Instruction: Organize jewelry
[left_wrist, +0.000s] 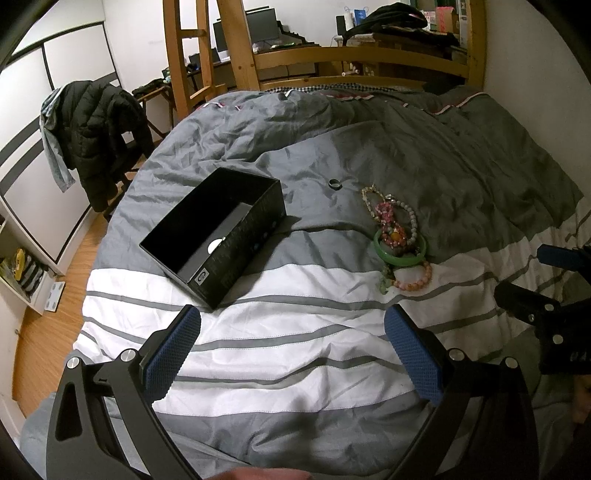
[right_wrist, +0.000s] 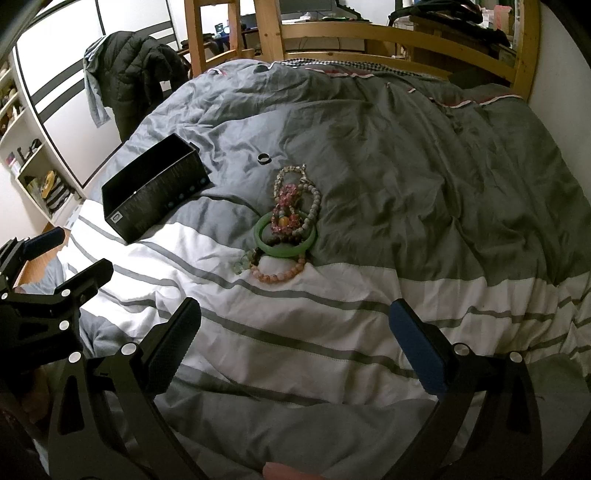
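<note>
A pile of jewelry lies on the bed: a green bangle (left_wrist: 400, 250) (right_wrist: 285, 236), a pink bead bracelet (left_wrist: 416, 279) (right_wrist: 277, 274), a pink crystal piece (left_wrist: 384, 212) (right_wrist: 286, 206) and a pale bead strand (left_wrist: 410, 218) (right_wrist: 314, 206). A small dark ring (left_wrist: 334, 183) (right_wrist: 264, 158) lies apart, farther back. An open black box (left_wrist: 218, 236) (right_wrist: 155, 192) stands left of the pile. My left gripper (left_wrist: 291, 332) is open and empty, low over the white stripes. My right gripper (right_wrist: 295, 325) is open and empty, in front of the pile.
The grey and white striped duvet (left_wrist: 295, 350) (right_wrist: 443, 184) covers the bed. A wooden bed frame (left_wrist: 332, 55) stands behind. A black jacket (left_wrist: 99, 125) hangs on a chair at the left. White shelves (right_wrist: 33, 177) stand at the far left.
</note>
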